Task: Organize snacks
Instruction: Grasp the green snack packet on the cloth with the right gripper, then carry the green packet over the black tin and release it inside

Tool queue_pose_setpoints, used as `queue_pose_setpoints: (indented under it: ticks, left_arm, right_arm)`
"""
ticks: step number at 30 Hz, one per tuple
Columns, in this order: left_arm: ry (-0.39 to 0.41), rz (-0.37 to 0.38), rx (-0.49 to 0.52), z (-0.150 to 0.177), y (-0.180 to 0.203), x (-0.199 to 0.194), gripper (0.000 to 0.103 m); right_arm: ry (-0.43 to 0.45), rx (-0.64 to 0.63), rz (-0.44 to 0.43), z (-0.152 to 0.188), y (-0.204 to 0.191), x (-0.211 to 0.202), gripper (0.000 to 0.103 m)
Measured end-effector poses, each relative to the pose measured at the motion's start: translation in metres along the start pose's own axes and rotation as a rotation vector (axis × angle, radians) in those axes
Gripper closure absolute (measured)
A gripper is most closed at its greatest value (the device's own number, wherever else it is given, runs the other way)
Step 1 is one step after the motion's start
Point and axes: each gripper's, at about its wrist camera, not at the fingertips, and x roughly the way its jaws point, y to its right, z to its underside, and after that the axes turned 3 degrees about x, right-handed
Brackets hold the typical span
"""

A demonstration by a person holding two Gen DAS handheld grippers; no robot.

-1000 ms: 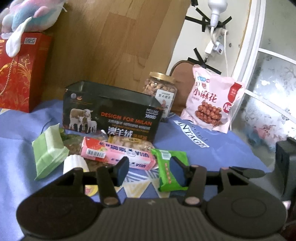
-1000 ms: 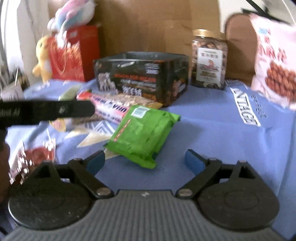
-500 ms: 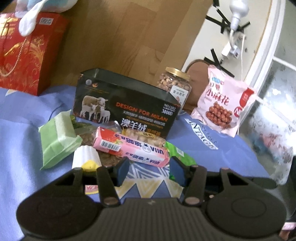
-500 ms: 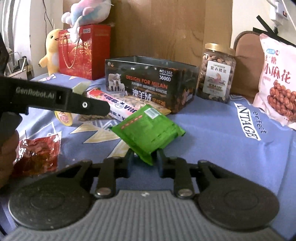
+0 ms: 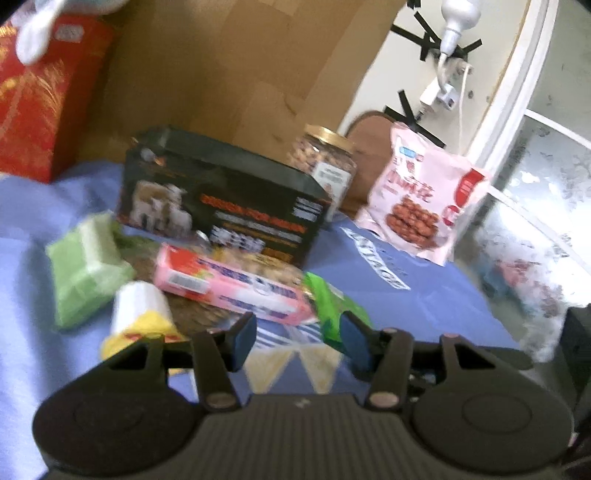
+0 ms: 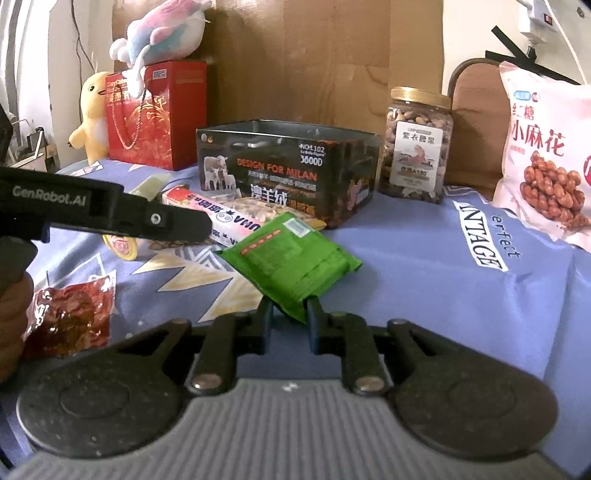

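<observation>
I am counting one black tin (image 6: 286, 168), one nut jar (image 6: 415, 146), one big pink bag (image 6: 546, 147), one pink bar (image 6: 207, 212), two green packets (image 6: 291, 258) (image 5: 86, 266) (different greens), two plush toys (image 6: 162, 31) (image 6: 92, 110).

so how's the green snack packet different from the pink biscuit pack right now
The green snack packet is flat and pouch-like; the pink biscuit pack is a long, narrow bar. The green snack packet is pinched at its near corner by the right gripper; the pink biscuit pack is in no gripper and lies in front of the black tin, ahead of the open left gripper. Both are sealed snack packs.
</observation>
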Motion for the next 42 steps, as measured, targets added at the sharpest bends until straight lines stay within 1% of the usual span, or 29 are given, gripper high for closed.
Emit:
queue_pose_setpoints:
  ticks: [2,5,7,8,10,11,14,18,21,25,28,32,38,42]
  left_arm:
    - [-0.017,0.035,-0.020,-0.003,0.002,0.004,0.041]
    - [-0.042,0.078,-0.032,-0.006,0.008,0.012,0.037]
    - [-0.075,0.093,-0.041,-0.008,0.012,0.021,0.036]
    - [-0.094,0.088,-0.044,-0.008,0.014,0.026,0.039]
    - [-0.147,0.087,-0.051,-0.005,0.015,0.040,0.061]
    - [-0.179,0.098,-0.056,-0.002,0.015,0.047,0.075]
    - [-0.166,0.130,-0.071,0.000,0.013,0.047,0.095]
    - [-0.128,0.140,-0.066,-0.001,0.015,0.035,0.096]
    - [-0.115,0.160,-0.099,-0.005,0.011,0.025,0.096]
    - [-0.062,0.171,-0.093,-0.016,0.014,0.007,0.096]
    - [-0.029,0.165,-0.082,-0.026,0.018,-0.001,0.096]
    - [0.006,0.163,-0.085,-0.035,0.018,-0.009,0.096]
    - [0.086,0.128,-0.027,-0.054,0.023,-0.019,0.096]
    - [0.129,0.113,0.002,-0.077,0.022,-0.018,0.096]
  right_arm:
    - [-0.003,0.003,0.002,0.000,0.000,0.001,0.081]
    - [-0.006,0.003,-0.002,0.000,0.000,0.002,0.081]
    - [-0.004,0.003,-0.004,0.000,0.000,0.002,0.081]
    - [-0.003,0.003,-0.004,0.000,0.000,0.002,0.081]
    - [0.000,0.003,-0.005,0.000,0.000,0.002,0.081]
    - [0.002,0.003,-0.006,0.000,0.000,0.002,0.081]
    - [-0.008,0.001,-0.007,0.001,-0.001,0.003,0.082]
    - [0.039,-0.004,-0.009,-0.001,-0.005,-0.005,0.082]
    - [0.068,-0.021,-0.009,-0.003,-0.009,-0.010,0.082]
    - [0.140,-0.057,0.002,-0.009,-0.018,-0.020,0.082]
    - [0.191,-0.071,0.008,-0.016,-0.022,-0.023,0.082]
    - [0.218,-0.066,0.002,-0.023,-0.024,-0.022,0.082]
    - [0.301,-0.120,0.021,-0.039,-0.034,-0.017,0.082]
    - [0.352,-0.145,0.033,-0.057,-0.035,-0.009,0.082]
